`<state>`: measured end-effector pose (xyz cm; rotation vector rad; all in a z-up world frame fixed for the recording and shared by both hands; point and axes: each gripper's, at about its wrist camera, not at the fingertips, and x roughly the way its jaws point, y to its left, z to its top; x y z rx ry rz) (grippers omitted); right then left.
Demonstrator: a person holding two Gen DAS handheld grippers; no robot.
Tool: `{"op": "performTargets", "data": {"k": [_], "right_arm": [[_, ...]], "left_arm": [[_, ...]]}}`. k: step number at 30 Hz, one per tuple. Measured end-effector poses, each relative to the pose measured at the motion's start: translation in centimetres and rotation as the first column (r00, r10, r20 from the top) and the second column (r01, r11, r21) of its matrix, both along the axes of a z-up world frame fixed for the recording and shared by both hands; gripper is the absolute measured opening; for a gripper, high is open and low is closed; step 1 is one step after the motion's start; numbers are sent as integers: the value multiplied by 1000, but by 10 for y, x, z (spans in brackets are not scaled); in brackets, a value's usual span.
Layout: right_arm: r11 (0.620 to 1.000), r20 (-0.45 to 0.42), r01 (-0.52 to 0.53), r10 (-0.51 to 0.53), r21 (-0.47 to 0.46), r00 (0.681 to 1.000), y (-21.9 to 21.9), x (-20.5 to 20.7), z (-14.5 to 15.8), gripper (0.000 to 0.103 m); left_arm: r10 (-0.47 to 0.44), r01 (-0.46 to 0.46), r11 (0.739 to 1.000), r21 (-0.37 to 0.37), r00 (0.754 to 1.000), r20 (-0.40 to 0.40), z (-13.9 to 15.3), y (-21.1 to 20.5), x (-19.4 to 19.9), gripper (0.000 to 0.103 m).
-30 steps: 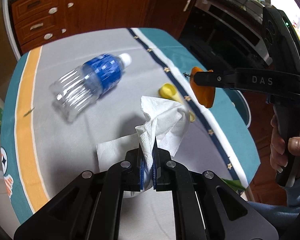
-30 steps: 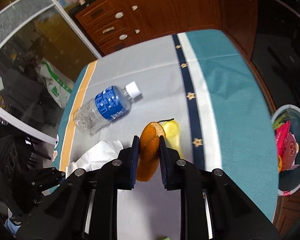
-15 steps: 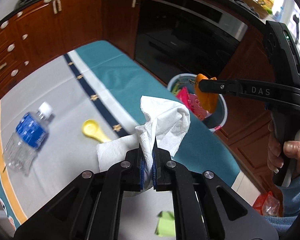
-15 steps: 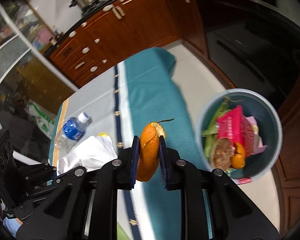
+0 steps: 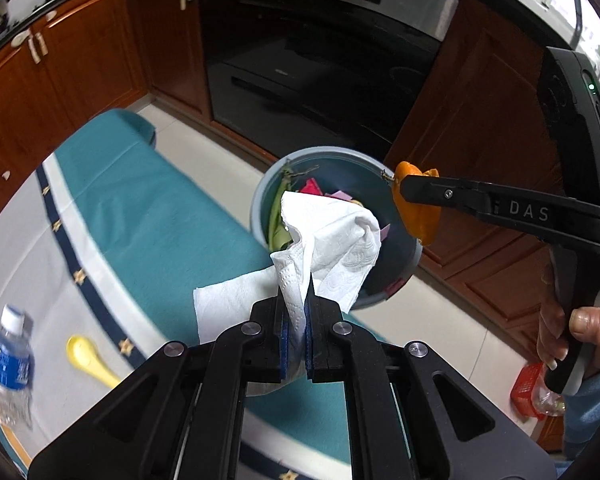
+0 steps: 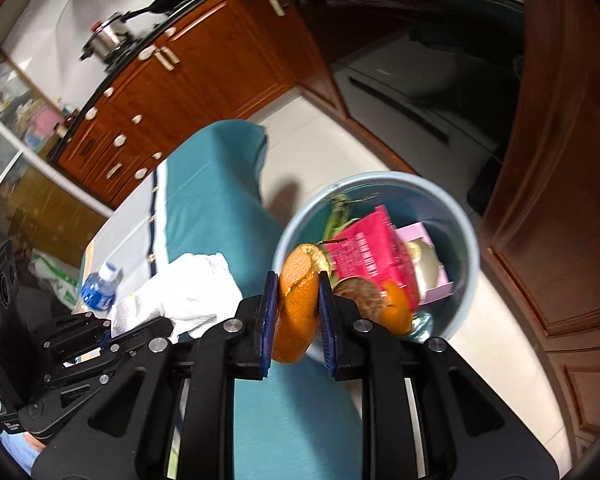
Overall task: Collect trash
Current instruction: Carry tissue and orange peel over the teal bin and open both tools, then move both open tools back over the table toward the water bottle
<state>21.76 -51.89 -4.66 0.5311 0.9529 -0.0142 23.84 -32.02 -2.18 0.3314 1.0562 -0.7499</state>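
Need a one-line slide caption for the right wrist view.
Right gripper clamps an orange peel beside the trash bin; left gripper holds a paper towel.

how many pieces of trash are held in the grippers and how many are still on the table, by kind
Paper tissue, held in left gripper: 1
Orange peel, held in right gripper: 1
Plastic water bottle, on table: 1
Yellow peel-like scrap, on table: 1
Total: 4

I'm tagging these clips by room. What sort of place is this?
Most likely a home kitchen: wooden cabinets under a counter carrying a steel pot, a built-in oven, and a cloth-covered table beside a trash bin.
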Motion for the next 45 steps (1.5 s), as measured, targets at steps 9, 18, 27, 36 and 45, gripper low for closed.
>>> {"op": "performTargets", "data": {"k": [9, 18, 27, 36, 45], "right_arm": [[999, -58, 48, -48, -4, 997, -32, 15, -27, 19], [997, -122, 71, -68, 18, 990, -46, 23, -54, 43], [991, -166, 132, -124, 38, 978, -55, 24, -58, 88], [995, -202, 100, -103, -28, 974, -42, 21, -54, 92], [994, -199, 94, -104, -57, 974, -31, 10, -39, 93]], "left_arm": [[-54, 56, 997, 48, 998, -35, -32, -62, 20, 7], [-68, 74, 994, 83, 995, -73, -61, -83, 33, 10], [-51, 49, 989, 138, 999, 12, -60, -83, 26, 75], [-37, 35, 992, 118, 999, 16, -53, -71, 21, 82], [-24, 20, 996, 82, 999, 43, -34, -57, 12, 87]]}}
